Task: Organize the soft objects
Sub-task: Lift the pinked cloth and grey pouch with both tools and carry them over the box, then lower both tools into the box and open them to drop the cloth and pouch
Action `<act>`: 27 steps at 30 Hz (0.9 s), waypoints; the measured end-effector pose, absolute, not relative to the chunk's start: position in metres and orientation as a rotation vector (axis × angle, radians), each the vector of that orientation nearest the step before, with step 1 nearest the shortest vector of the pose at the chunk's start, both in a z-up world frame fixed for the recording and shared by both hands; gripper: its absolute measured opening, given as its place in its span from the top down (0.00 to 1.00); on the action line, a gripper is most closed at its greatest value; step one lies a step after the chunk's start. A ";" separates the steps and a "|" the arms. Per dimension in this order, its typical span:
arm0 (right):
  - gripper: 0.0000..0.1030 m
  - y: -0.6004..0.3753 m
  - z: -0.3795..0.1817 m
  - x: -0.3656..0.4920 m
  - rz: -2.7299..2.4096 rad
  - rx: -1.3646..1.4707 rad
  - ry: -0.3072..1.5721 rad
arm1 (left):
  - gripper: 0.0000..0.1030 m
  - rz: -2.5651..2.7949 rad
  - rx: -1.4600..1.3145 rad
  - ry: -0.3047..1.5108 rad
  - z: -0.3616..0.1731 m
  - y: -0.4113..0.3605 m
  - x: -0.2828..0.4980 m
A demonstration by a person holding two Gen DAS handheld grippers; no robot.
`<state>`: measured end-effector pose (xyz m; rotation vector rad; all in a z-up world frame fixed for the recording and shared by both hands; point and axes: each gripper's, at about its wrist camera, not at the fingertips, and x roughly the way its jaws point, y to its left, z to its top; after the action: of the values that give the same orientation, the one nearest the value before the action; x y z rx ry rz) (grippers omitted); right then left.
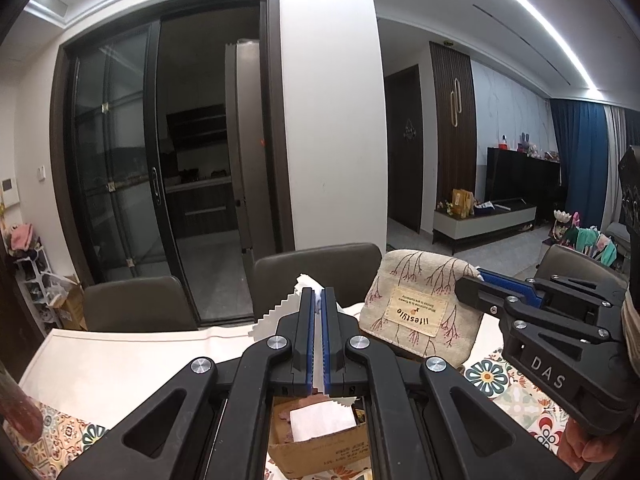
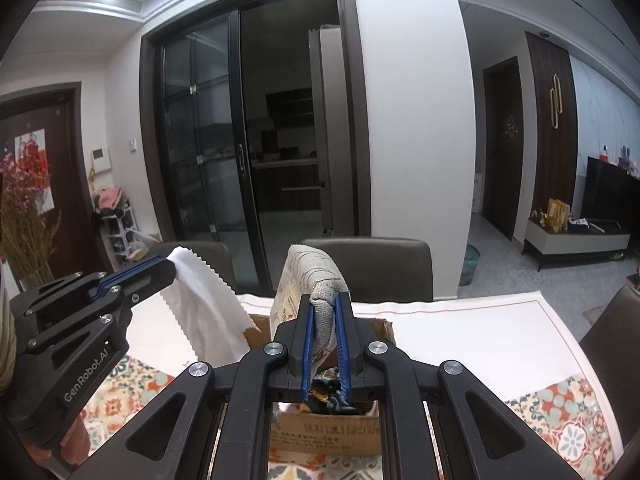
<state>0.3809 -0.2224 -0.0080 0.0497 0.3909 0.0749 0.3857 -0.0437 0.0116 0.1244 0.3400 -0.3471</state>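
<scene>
Two limp, light pieces hang above the cardboard box (image 2: 324,428): left gripper (image 1: 319,300) clenched on white cloth (image 2: 200,300), right gripper (image 2: 325,308) pinching the beige pouch (image 1: 416,304) by its edge.

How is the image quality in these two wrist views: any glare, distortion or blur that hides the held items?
Left wrist: strong fisheye bending, dark corners, ceiling strip blown out; white cloth in the left gripper and pouch stay sharp. Right wrist: same curvature, dark kitchen doorway, pouch in the right gripper clear.
</scene>
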 end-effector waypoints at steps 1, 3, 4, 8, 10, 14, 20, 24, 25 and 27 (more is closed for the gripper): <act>0.89 -0.222 -0.012 0.387 0.073 0.045 0.401 | 0.95 -0.344 0.125 0.350 0.008 -0.045 0.392; 0.89 -0.221 -0.018 0.397 0.069 0.041 0.419 | 0.95 -0.346 0.119 0.366 0.003 -0.048 0.400; 0.89 -0.221 -0.020 0.401 0.069 0.041 0.426 | 0.95 -0.349 0.116 0.377 0.000 -0.049 0.404; 0.89 -0.222 -0.033 0.418 0.062 0.031 0.459 | 0.95 -0.351 0.116 0.412 -0.014 -0.053 0.419; 0.89 -0.220 -0.037 0.427 0.059 0.028 0.473 | 0.95 -0.349 0.115 0.430 -0.020 -0.055 0.426; 0.89 -0.222 -0.048 0.442 0.058 0.031 0.506 | 0.95 -0.353 0.103 0.467 -0.031 -0.059 0.438; 0.89 -0.225 -0.072 0.460 0.054 0.023 0.576 | 0.95 -0.368 0.096 0.536 -0.053 -0.065 0.454; 0.89 -0.227 -0.088 0.467 0.053 0.011 0.624 | 0.95 -0.370 0.114 0.573 -0.069 -0.072 0.458; 0.89 -0.226 -0.092 0.468 0.052 0.004 0.634 | 0.95 -0.370 0.117 0.581 -0.071 -0.073 0.460; 0.89 -0.225 -0.098 0.471 0.053 -0.003 0.658 | 0.95 -0.370 0.121 0.599 -0.077 -0.075 0.461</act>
<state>0.4712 -0.2254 -0.0980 -0.0029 0.6576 0.0531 0.4611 -0.0749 -0.0769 0.1213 0.5987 -0.3700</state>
